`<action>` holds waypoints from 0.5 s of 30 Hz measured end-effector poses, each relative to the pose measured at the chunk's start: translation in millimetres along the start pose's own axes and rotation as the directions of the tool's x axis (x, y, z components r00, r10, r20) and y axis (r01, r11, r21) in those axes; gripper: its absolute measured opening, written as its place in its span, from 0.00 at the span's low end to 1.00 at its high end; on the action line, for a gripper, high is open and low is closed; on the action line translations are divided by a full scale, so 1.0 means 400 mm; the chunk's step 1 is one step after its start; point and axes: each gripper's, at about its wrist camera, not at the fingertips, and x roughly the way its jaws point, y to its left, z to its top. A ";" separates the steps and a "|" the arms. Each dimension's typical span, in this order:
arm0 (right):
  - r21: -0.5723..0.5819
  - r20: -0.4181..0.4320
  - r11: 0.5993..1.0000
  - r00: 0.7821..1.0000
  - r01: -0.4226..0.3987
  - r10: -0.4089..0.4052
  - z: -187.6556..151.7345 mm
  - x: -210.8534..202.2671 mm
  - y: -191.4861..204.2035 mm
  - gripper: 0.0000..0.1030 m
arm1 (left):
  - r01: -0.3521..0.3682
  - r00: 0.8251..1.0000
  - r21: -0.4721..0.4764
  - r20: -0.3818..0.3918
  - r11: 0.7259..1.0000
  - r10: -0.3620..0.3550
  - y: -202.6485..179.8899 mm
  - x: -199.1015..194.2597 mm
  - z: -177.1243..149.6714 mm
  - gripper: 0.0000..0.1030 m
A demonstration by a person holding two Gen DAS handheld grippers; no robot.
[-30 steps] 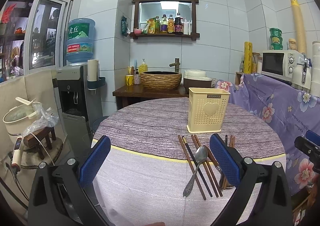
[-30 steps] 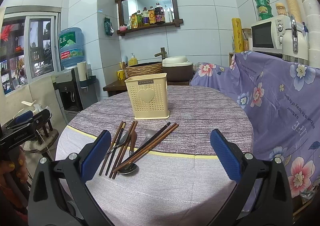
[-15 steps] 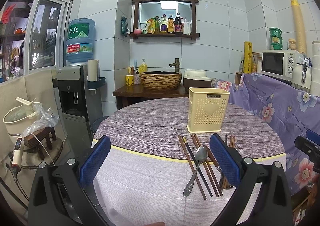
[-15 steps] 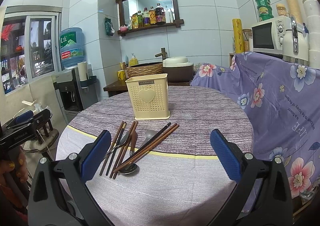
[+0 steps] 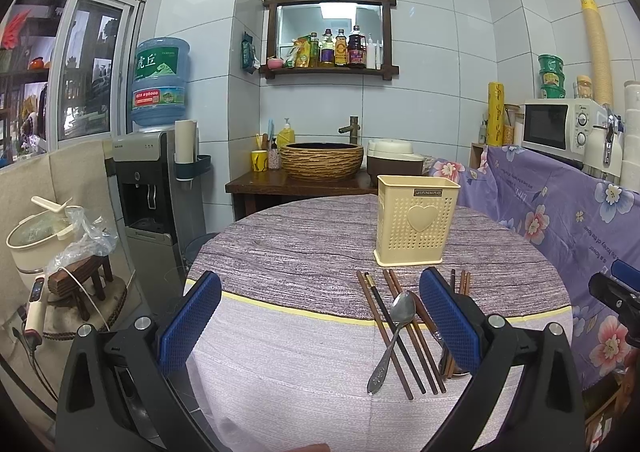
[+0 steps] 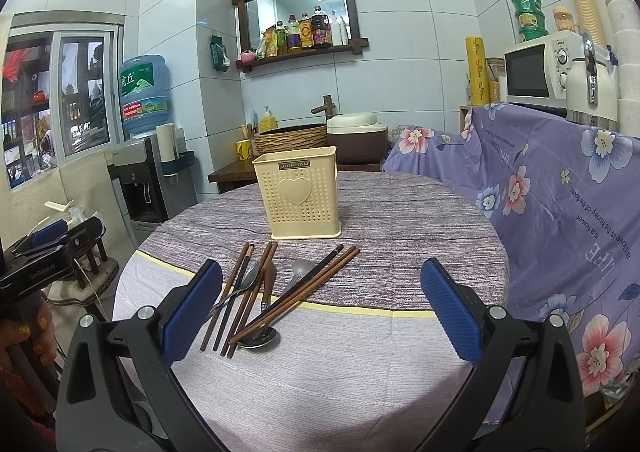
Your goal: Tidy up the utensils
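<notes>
Comparing with a second earlier, nothing had moved: both grippers, left gripper (image 5: 320, 312) and right gripper (image 6: 322, 306), hung spread and empty, chopsticks (image 6: 256, 284) just ahead, holder (image 6: 300, 192) beyond; sorting unstarted.

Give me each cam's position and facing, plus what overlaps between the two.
Left wrist: sits behind the open left gripper, off the round table's near-left edge, facing the back wall; the right gripper's tip shows at the right edge.
Right wrist: sits behind the open right gripper, further right, facing the same way; the left gripper and a hand show at the left edge.
Shared: cream utensil holder, chopsticks and spoons lying before it.
</notes>
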 end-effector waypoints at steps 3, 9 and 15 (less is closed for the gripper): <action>0.000 0.000 1.000 1.000 0.000 0.000 0.000 0.000 0.000 0.95 | -0.001 1.000 0.001 -0.001 1.000 0.001 0.003 0.000 0.001 0.95; 0.001 -0.002 1.000 1.000 -0.001 0.001 0.000 0.001 0.001 0.95 | -0.001 1.000 0.004 -0.003 1.000 0.001 0.000 0.001 -0.001 0.95; 0.002 -0.004 1.000 1.000 -0.001 0.001 -0.002 0.002 0.002 0.95 | -0.003 1.000 0.008 -0.011 1.000 0.003 -0.003 0.011 -0.001 0.95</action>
